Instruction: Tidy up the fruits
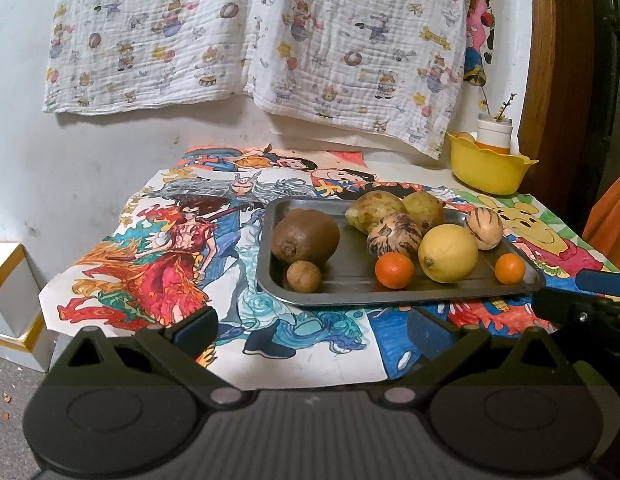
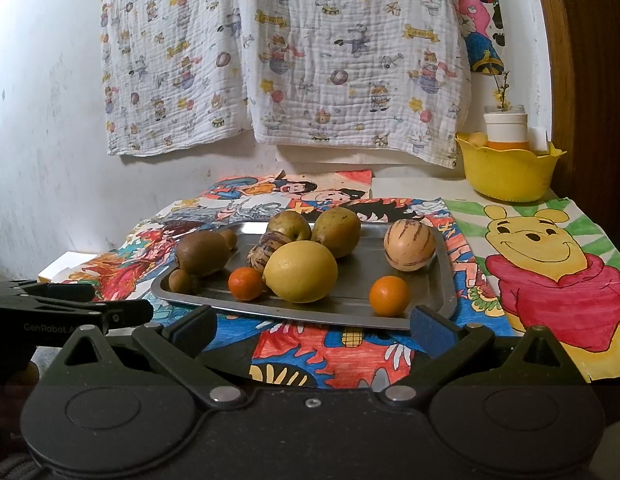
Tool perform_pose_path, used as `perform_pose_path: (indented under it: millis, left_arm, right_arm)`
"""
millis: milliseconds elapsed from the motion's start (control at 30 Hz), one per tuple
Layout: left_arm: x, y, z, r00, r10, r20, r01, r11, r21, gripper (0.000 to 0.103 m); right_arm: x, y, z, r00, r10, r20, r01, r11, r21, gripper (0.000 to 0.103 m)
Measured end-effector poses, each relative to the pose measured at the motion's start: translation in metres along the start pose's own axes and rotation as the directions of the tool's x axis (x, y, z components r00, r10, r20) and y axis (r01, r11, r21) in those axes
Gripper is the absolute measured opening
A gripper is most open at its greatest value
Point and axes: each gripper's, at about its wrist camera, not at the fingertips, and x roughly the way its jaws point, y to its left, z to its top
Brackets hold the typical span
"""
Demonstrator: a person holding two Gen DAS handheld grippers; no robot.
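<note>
On the table, atop overlapping coloured drawings (image 1: 182,280), a metal tray (image 1: 390,294) holds all the loose fruit, its near rim facing both cameras. At the tray's left end a kiwi (image 1: 305,236) sits with a small brown fruit (image 1: 303,276) touching its front. Toward the back, two green pears (image 1: 374,210) lie side by side, and a striped melon-like fruit (image 1: 394,235) rests against them. A lemon (image 1: 448,253) occupies the middle, with a small orange (image 1: 394,270) just beside it on the left and a second small orange (image 1: 509,268) near the front right corner. A paler striped fruit (image 1: 483,227) stands at the right edge, apart from the pears. Bare tray floor shows between the kiwi and the lemon group, and again around the right-hand orange (the widest open patch in the right wrist view). The left gripper (image 1: 310,330) hangs short of the near rim with its fingers spread wide and nothing between them. The right gripper (image 2: 312,328) does likewise, its right fingertip (image 2: 430,330) overlapping the tray's near right corner in view. A yellow bowl (image 1: 488,168) stands at the back right corner of the table, well apart from the tray, holding a white jar (image 1: 493,132). A printed cloth (image 1: 254,36) hangs on the wall behind.
</note>
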Motion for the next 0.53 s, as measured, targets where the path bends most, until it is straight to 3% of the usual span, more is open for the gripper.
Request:
perform_pose_path:
  millis: [533]
  left_arm:
    - [0.0014, -0.0012, 0.0000, 1.000, -0.008, -0.001, 0.008, 1.000, 0.007, 0.103]
  right_arm:
    - [0.0027, -0.0007, -0.0043, 1.000, 0.000, -0.007, 0.000, 1.000, 0.000, 0.102]
